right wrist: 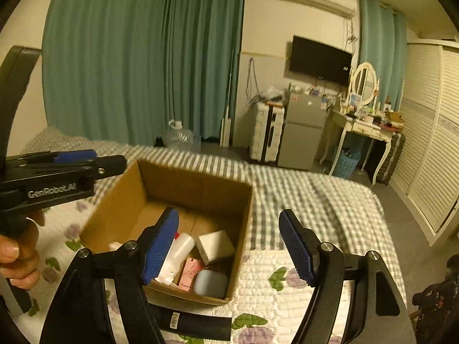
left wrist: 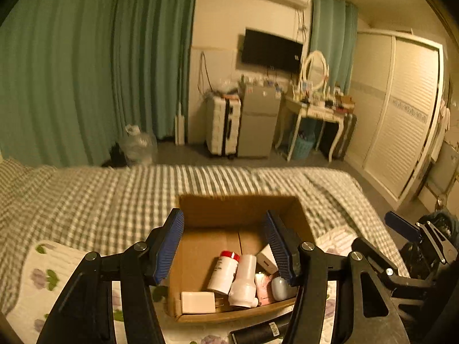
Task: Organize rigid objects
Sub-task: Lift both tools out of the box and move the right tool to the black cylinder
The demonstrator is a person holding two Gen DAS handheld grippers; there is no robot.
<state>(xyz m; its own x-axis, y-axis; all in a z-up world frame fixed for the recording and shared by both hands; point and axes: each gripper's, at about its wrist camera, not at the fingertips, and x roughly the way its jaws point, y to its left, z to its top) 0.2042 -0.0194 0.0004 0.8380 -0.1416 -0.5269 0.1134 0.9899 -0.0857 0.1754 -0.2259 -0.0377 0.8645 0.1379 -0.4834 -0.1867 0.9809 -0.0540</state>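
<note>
Your right gripper (right wrist: 229, 246) is hovering over the near edge of the cardboard box (right wrist: 120, 200), its blue pads (right wrist: 160, 246) standing apart with nothing between them. The box is sitting on the bed (right wrist: 315, 200) and holding a white bottle (right wrist: 179, 248), a white carton (right wrist: 215, 245), a pink packet (right wrist: 190, 272) and a pale blue case (right wrist: 210, 283). A black tube (right wrist: 198, 325) is lying on the floral quilt (right wrist: 272, 281) just in front of the box. Your left gripper (right wrist: 76, 156) is reaching in from the left.

Bedroom, dim warm light. Television (right wrist: 320, 60) on wall; fridge (right wrist: 301, 132) below it, green curtains (right wrist: 143, 57) left, wardrobe (right wrist: 430, 149) right.
</note>
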